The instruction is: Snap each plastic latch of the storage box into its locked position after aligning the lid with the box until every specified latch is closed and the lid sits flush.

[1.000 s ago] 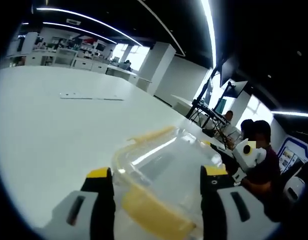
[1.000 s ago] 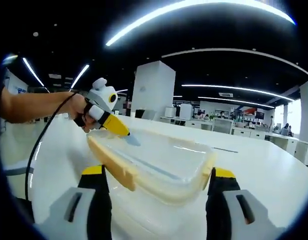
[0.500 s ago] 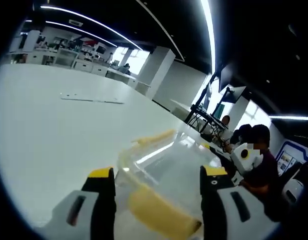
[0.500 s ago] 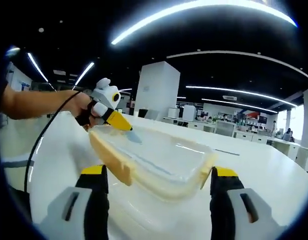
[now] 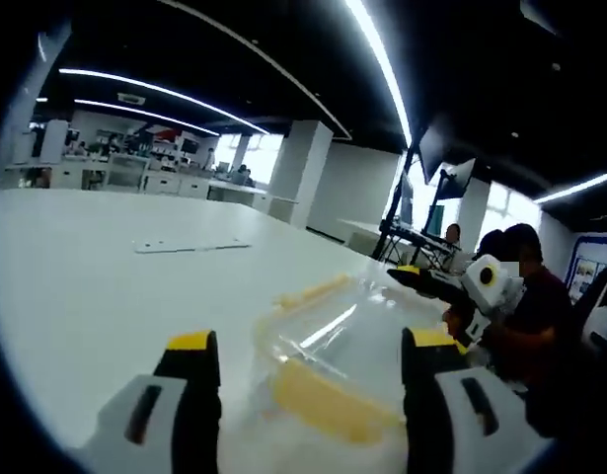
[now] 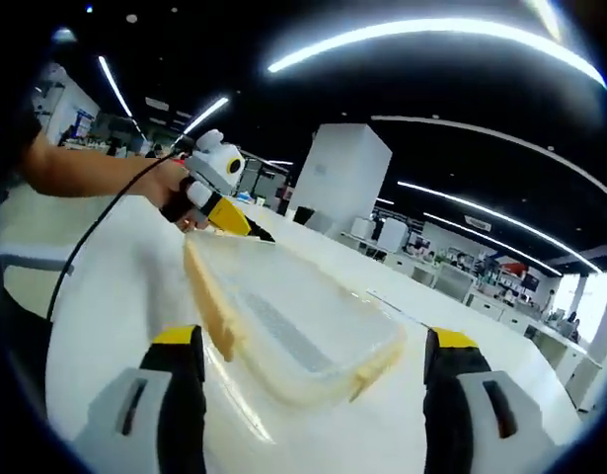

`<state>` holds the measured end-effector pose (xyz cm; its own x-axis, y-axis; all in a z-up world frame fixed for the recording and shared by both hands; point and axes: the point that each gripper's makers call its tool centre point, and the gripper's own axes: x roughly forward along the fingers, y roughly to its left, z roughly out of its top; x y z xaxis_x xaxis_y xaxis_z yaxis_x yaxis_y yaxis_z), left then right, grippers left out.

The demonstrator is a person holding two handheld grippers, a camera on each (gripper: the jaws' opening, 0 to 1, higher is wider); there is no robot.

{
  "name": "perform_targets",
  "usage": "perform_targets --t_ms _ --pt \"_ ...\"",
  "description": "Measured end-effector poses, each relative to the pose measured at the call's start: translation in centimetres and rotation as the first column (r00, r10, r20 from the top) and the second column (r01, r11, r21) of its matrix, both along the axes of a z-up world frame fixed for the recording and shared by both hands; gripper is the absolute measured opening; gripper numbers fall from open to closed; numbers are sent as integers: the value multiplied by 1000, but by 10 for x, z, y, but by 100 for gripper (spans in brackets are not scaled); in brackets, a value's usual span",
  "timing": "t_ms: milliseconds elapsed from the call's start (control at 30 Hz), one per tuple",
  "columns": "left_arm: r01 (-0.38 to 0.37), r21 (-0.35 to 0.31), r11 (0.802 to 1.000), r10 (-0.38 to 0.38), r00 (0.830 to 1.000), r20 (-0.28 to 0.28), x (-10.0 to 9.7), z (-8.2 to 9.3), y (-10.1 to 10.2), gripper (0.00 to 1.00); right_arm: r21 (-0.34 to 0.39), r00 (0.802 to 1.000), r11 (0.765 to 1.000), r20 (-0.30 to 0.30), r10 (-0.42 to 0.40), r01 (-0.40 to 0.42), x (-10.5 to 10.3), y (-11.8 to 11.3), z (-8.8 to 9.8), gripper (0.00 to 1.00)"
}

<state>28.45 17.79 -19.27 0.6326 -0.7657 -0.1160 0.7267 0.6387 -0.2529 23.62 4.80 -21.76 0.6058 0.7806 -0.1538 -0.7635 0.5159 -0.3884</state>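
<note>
While the clear storage box [image 5: 347, 380] sat on the white worktop [image 5: 96, 296], both grippers faced it from opposite ends. In the left gripper view, the left gripper [image 5: 308, 346] hung with its yellow-tipped fingers [image 5: 192, 344] spread wide, the box's near end lying between and just beyond them, nothing gripped. A pale yellow latch [image 5: 328, 400] ran along that near end, and a second yellowish latch [image 5: 313, 291] showed on the far left edge; whether either was snapped shut I could not tell. Beyond the box, the right gripper [image 5: 421, 278] came in from the right, held in a person's hand [image 5: 461, 321], its dark tips over the box's far rim.

In the right gripper view, the right gripper [image 6: 313, 341] likewise had its fingers [image 6: 175, 338] wide apart and empty, the box [image 6: 283, 331] lying lengthwise ahead of them with a yellow latch [image 6: 209, 296] along its left side. At the far end, the left gripper [image 6: 254, 233], held in a hand [image 6: 175, 193] with a black cable [image 6: 91, 247] trailing from it, pointed its tips at the box's rim; contact could not be judged.
</note>
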Motion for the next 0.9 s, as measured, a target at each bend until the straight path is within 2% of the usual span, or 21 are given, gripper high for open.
perform_targets --t_ms 33,67,133,167,200,233,267,300,333,433,567,667,733,767,800,900 --pt "-1 2 1000 1 998 65 -6 8 5 69 -24 1000 999 8 28 -27 -2 0 2 92" --pt "-5 2 1000 5 995 96 -8 11 7 66 -29 999 999 5 40 -40 -2 0 3 92" --pt "-23 50 998 14 984 175 -16 14 13 56 -47 998 997 -15 67 -67 -3 0 7 94" --pt "-19 90 996 -2 973 231 -22 15 13 51 -72 995 993 -24 96 -97 -5 1 9 94" --pt "-11 118 993 -19 968 251 -27 13 11 42 -82 994 991 -27 103 -105 -5 1 9 94" --pt "-10 182 983 -44 956 289 -35 9 12 35 -121 991 983 -40 131 -135 -7 2 10 95" --pt "-1 223 975 -65 956 286 -40 3 11 32 -140 989 979 -43 144 -148 -4 2 11 96" --pt "-18 208 978 -42 960 277 -41 3 13 31 -159 986 973 -52 160 -166 -4 2 12 97" --pt "9 210 978 -72 953 295 -46 6 11 31 -167 984 970 -56 169 -176 -5 3 14 98" --pt "17 207 978 -77 955 286 -53 5 13 33 -212 976 953 -81 202 -215 -5 4 17 99" --pt "31 191 981 -86 954 289 -63 2 13 51 -284 963 921 -113 244 -266 -7 6 17 100" --pt "17 208 978 -78 954 289 -66 -4 14 60 -389 952 869 -123 281 -307 -7 9 13 100" --pt "5 259 966 -84 952 295 -68 -11 14 60 -456 942 824 -141 305 -335 -6 11 9 100" --pt "-3 283 959 -87 949 303 -70 -14 13 61 -470 940 814 -145 309 -340 -4 12 9 100" --pt "-10 297 955 -87 947 310 -70 -15 13 62 -500 936 792 -158 315 -351 -2 13 7 100" --pt "-27 343 939 -95 939 332 -74 -22 7 65 -532 920 751 -192 343 -391 -2 18 6 100"
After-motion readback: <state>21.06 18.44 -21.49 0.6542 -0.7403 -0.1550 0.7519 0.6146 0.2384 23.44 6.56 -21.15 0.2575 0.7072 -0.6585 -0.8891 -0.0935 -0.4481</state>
